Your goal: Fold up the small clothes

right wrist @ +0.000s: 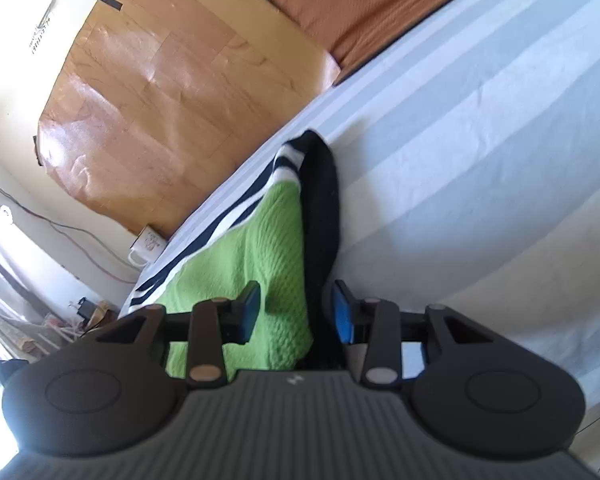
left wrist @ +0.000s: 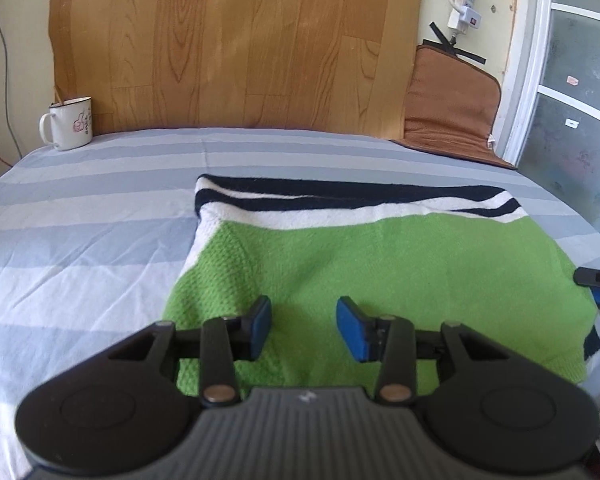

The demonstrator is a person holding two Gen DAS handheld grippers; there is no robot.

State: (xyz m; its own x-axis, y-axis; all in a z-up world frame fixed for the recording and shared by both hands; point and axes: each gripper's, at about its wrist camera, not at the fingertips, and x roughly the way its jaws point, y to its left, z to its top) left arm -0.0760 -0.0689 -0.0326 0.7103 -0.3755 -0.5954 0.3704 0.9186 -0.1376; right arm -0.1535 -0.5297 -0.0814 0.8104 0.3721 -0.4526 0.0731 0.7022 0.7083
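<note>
Striped bedsheet | green knit sweater, navy-white bands, folded flat | both tools spread, empty

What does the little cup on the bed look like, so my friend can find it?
Start at the big wood-patterned board leaning behind the striped blue bedsheet. Go to the board's bottom left corner, at the far left of the bed. There stands a white enamel mug with a dark rim, a handle and a small pink picture; it is the only hard, shiny thing there, far from the green sweater.
</note>
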